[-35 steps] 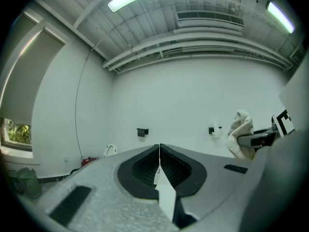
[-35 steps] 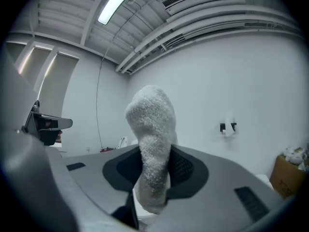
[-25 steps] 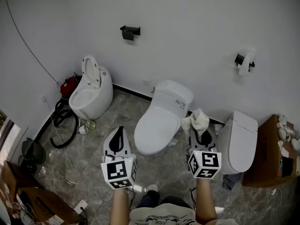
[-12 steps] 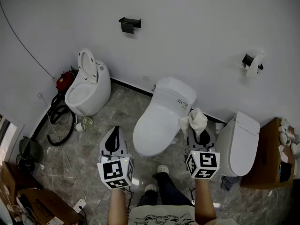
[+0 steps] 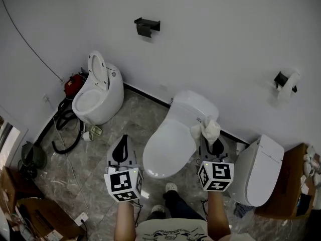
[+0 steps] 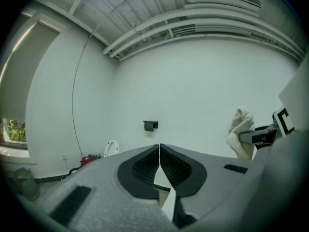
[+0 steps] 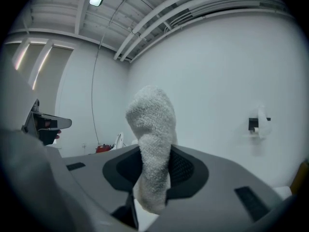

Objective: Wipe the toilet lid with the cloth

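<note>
Jaws of the right gripper (image 5: 212, 140) clamped on the cloth (image 5: 206, 129), a pale wad sticking up past the tips; jaws of the left gripper (image 5: 125, 138) pressed together on nothing. Both held in the air, flanking the middle toilet (image 5: 150, 170), with its shut toilet lid (image 5: 172, 143) between and below them. Lid just left of the cloth and lower, long axis running from the tank (image 5: 193, 104) by the wall (image 5: 215, 44) out toward the person's feet (image 5: 171, 187), a little skewed. Right gripper plainly the nearer, cloth-side edge of the lid almost under it; probably calls for a short drop down and leftward to land the cloth, then strokes along that long axis. No contact yet, by the look of it. Well off to the left, another toilet (image 5: 98, 92) with seat raised; close on the right, a third toilet (image 5: 258, 167).
</note>
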The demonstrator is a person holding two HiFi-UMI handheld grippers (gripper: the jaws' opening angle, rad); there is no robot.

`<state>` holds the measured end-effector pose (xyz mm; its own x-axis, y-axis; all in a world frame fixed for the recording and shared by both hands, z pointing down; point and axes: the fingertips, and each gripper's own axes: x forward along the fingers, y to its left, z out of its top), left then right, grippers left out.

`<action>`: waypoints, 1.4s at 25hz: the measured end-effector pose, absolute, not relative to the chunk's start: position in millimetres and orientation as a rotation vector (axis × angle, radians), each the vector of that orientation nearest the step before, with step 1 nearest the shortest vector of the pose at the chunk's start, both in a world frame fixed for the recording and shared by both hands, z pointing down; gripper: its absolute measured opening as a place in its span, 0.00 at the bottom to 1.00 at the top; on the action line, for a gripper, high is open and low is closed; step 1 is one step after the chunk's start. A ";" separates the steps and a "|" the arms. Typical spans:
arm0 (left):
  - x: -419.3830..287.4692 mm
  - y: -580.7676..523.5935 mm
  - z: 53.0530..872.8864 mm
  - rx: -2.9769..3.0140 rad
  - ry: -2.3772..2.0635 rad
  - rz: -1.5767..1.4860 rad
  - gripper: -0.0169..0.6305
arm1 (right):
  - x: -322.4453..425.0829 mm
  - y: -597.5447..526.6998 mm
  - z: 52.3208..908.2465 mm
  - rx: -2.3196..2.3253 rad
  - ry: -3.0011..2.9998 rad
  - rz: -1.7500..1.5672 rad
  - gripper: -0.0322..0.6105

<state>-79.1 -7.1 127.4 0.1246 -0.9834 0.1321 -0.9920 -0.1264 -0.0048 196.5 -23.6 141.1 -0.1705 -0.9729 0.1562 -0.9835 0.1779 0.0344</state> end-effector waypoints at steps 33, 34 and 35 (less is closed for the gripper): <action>-101.0 -122.5 236.7 2.085 -1.981 0.368 0.04 | 165.3 -178.7 268.3 1.666 -2.252 0.311 0.23; -103.6 -123.0 241.5 2.079 -1.977 0.373 0.04 | 162.3 -179.3 273.2 1.657 -2.248 0.314 0.23; -105.6 -123.9 246.4 2.075 -1.973 0.379 0.04 | 159.6 -180.1 278.5 1.649 -2.244 0.317 0.23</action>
<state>-105.6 -123.9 246.4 0.0477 -0.9329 0.3570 -0.9988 -0.0495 0.0040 159.6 -180.1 278.5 -0.2703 -0.8777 0.3957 -0.9530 0.3023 0.0195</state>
